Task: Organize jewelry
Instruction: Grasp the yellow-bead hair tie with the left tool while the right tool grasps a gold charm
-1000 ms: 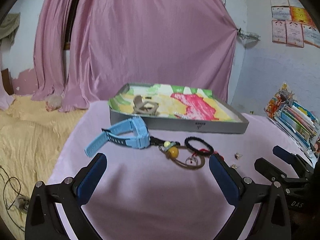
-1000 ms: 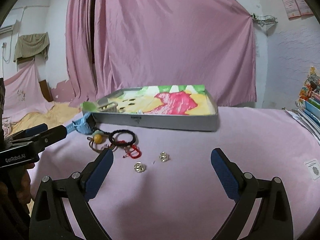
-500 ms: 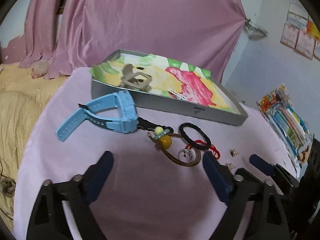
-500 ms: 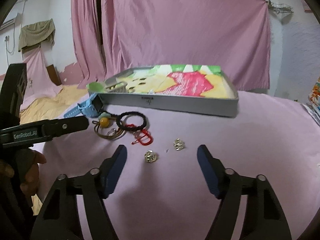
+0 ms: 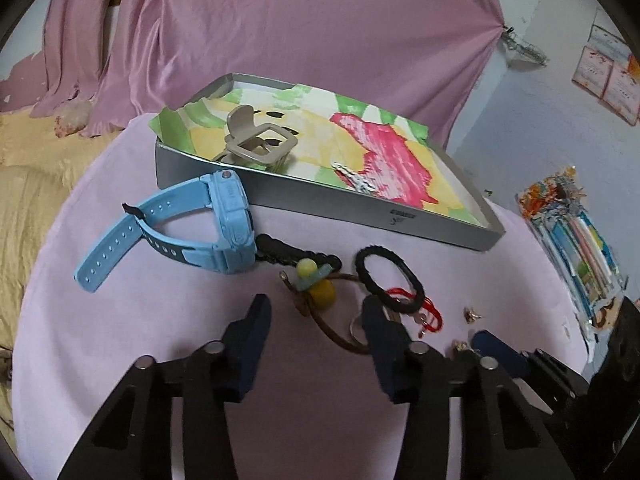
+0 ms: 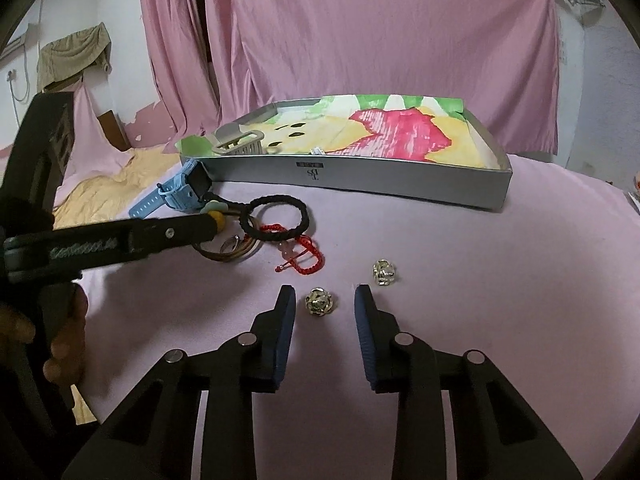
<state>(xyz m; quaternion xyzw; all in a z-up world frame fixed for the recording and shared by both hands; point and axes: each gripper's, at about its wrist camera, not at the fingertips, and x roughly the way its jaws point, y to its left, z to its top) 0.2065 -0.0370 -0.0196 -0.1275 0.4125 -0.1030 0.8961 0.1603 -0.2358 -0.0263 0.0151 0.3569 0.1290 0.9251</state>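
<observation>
My left gripper [image 5: 316, 310] is open, its fingers on either side of a brown cord bracelet with a yellow bead [image 5: 322, 292]. Beside it lie a blue watch [image 5: 224, 224], a black hair tie [image 5: 390, 280] and a red cord bracelet [image 5: 432, 316]. My right gripper [image 6: 325, 302] is open around a gold earring [image 6: 319, 301]; a second earring [image 6: 384, 273] lies to its right. The grey tray [image 6: 360, 178] with colourful paper holds a beige hair claw [image 5: 256, 146].
The pink-covered round table [image 6: 480, 280] carries everything. A stack of colourful booklets [image 5: 576, 240] lies at its right edge. Pink curtains [image 6: 360, 40] hang behind, and yellow cloth [image 5: 24, 184] lies to the left.
Both grippers have moved forward and down and their jaws have narrowed. The left one now straddles the bead bracelet; the right one now straddles the nearer earring.
</observation>
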